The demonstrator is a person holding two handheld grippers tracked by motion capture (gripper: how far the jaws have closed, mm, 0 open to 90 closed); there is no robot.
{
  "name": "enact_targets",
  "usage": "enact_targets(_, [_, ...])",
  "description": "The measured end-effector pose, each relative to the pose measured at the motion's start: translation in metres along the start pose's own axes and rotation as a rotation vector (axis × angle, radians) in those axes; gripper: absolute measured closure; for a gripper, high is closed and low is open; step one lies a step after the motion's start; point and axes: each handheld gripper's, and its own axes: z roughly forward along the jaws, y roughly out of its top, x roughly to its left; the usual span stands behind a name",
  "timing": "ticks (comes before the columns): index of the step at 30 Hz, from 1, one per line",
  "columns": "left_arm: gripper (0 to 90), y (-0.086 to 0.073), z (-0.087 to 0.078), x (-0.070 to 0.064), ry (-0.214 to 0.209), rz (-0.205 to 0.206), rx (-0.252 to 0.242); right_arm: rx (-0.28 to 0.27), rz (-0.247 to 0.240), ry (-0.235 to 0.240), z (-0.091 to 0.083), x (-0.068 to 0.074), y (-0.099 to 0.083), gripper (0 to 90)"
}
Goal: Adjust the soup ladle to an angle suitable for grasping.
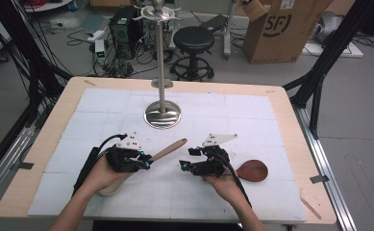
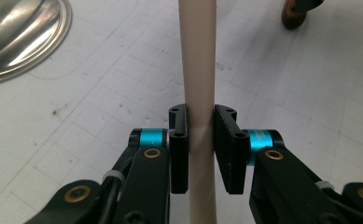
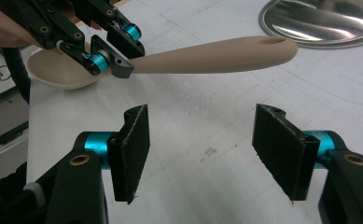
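Observation:
A pale wooden spoon (image 1: pixel 168 150) is held off the mat by my left gripper (image 1: pixel 146 162), shut on its handle (image 2: pixel 198 70). Its handle points up and to the right toward the stand, and its bowl (image 1: pixel 108 188) hangs under the left hand. In the right gripper view the same spoon (image 3: pixel 216 56) crosses the top, with the left gripper (image 3: pixel 116 67) clamped on it near the bowl (image 3: pixel 60 70). My right gripper (image 1: pixel 181 166) stands open, its pads (image 3: pixel 135 149) wide apart over bare mat. A dark brown spoon (image 1: pixel 253 170) lies on the mat beside the right hand.
A metal stand (image 1: pixel 162 62) with a round base (image 1: pixel 162 115) and hooks on top rises at the middle back of the white gridded mat (image 1: pixel 252 120). The wooden table edge (image 1: pixel 290 125) frames the mat. A stool, boxes and cables sit on the floor beyond.

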Motion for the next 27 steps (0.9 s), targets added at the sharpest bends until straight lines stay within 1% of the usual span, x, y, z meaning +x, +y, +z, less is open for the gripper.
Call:
enact_targets(4, [76.5,0.004,-0.001,-0.003,-0.025,0.006,-0.026,-0.015,0.009,0.012,0.002,0.001,0.003,38.6])
enact_targets(7, [76.5,0.007,-0.001,-0.006,-0.03,0.017,-0.028,-0.024,0.017,0.024,0.003,0.002,0.006,39.2])
enact_targets(11, [76.5,0.012,-0.001,-0.009,-0.047,0.025,-0.04,-0.048,0.024,0.043,0.002,0.003,0.008,41.8])
enact_targets(12, [76.5,0.013,-0.001,-0.01,-0.055,0.03,-0.045,-0.054,0.03,0.05,0.001,0.003,0.009,42.7])
enact_targets(15, [76.5,0.019,0.001,-0.015,-0.064,0.041,-0.056,-0.071,0.023,0.061,-0.001,0.005,0.013,46.0])
enact_targets(17, [76.5,0.023,0.002,-0.017,-0.067,0.05,-0.059,-0.079,0.017,0.074,-0.003,0.006,0.015,51.0])
enact_targets(21, [76.4,0.025,0.002,-0.019,-0.076,0.047,-0.069,-0.1,0.031,0.083,-0.007,0.006,0.016,54.3])
enact_targets(23, [76.2,0.025,0.001,-0.018,-0.084,0.044,-0.074,-0.109,0.036,0.093,-0.008,0.005,0.016,54.8])
enact_targets(27, [75.3,0.024,0.001,-0.017,-0.1,0.035,-0.075,-0.114,0.032,0.095,-0.007,0.006,0.017,54.5])
